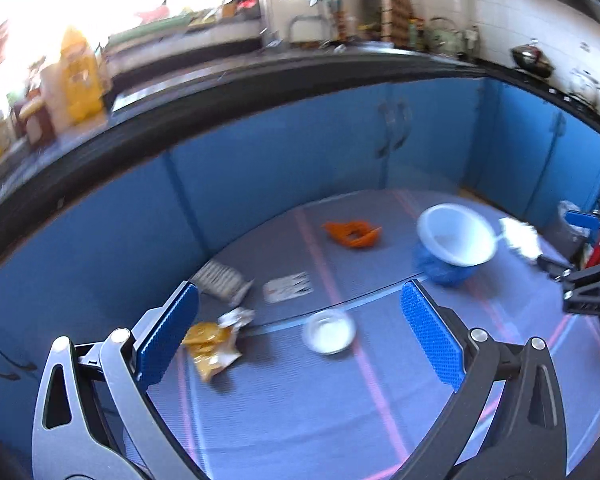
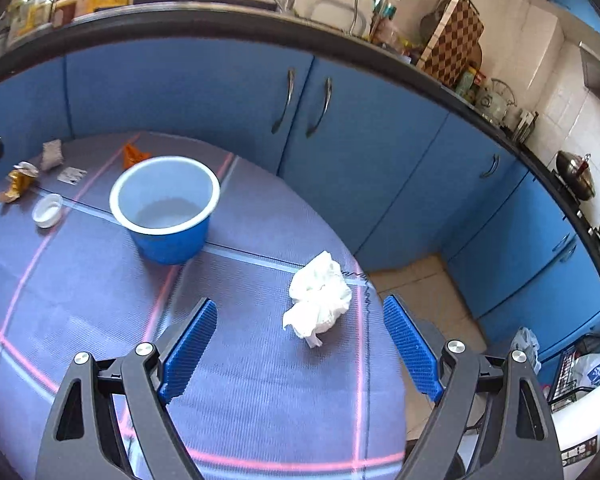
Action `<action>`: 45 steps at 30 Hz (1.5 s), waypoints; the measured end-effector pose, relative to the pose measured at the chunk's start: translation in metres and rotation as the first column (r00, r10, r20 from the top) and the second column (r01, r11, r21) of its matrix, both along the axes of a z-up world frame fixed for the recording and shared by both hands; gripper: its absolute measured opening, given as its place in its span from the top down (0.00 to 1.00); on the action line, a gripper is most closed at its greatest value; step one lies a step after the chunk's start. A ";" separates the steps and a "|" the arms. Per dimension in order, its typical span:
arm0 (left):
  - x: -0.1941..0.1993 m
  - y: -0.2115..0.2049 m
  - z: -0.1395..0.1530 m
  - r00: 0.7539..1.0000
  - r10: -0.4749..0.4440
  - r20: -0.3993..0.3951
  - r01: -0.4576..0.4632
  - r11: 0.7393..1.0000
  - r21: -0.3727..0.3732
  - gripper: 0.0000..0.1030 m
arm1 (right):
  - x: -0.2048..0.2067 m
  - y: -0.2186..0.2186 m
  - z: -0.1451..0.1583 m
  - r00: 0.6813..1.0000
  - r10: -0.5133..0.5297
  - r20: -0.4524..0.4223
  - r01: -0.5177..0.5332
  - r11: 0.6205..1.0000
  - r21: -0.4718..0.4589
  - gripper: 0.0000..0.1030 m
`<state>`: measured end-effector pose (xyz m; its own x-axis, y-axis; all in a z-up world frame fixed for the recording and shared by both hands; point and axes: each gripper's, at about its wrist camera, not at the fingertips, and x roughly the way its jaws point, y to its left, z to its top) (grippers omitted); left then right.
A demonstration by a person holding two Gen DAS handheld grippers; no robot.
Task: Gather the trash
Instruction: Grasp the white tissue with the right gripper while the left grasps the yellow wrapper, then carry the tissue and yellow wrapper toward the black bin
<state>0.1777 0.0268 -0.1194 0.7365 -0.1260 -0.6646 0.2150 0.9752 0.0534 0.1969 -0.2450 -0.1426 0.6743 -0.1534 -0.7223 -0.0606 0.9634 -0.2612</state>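
Trash lies on a blue mat (image 1: 300, 400) on the floor. In the left wrist view I see a yellow wrapper (image 1: 210, 346), a grey striped packet (image 1: 220, 282), a small white sachet (image 1: 288, 288), a white cup (image 1: 330, 330), an orange wrapper (image 1: 352, 234) and a blue bucket (image 1: 454, 242) with a white inside. My left gripper (image 1: 300, 328) is open above the cup. In the right wrist view a crumpled white tissue (image 2: 318, 298) lies between the open fingers of my right gripper (image 2: 300, 340). The bucket (image 2: 166, 208) stands beyond it.
Blue kitchen cabinets (image 2: 340, 140) under a dark counter (image 1: 260, 84) ring the mat's far side. Bare tile floor (image 2: 432, 292) lies to the right of the mat, with bags (image 2: 592, 372) and a rack further right. The right gripper also shows at the right edge of the left wrist view (image 1: 580, 248).
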 end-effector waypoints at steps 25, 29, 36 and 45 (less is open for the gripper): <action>0.045 0.060 -0.073 0.972 0.159 -0.174 -0.167 0.985 -0.033 0.56 | 0.036 -0.002 -0.028 0.999 -0.022 -0.045 0.021 0.999 -0.026 0.92; 0.034 0.048 -0.061 0.980 0.124 -0.153 -0.127 0.992 -0.012 0.58 | 0.021 0.004 -0.021 0.999 0.010 -0.041 -0.011 0.999 -0.032 0.93; 0.006 0.020 -0.032 0.994 0.043 -0.101 -0.041 0.999 0.016 0.59 | -0.011 0.009 -0.001 0.999 0.053 -0.008 -0.054 0.997 -0.052 0.93; -0.022 -0.038 0.004 0.996 -0.082 -0.031 0.083 0.996 0.036 0.59 | -0.056 0.009 0.034 0.993 0.098 0.066 -0.094 0.993 -0.070 0.93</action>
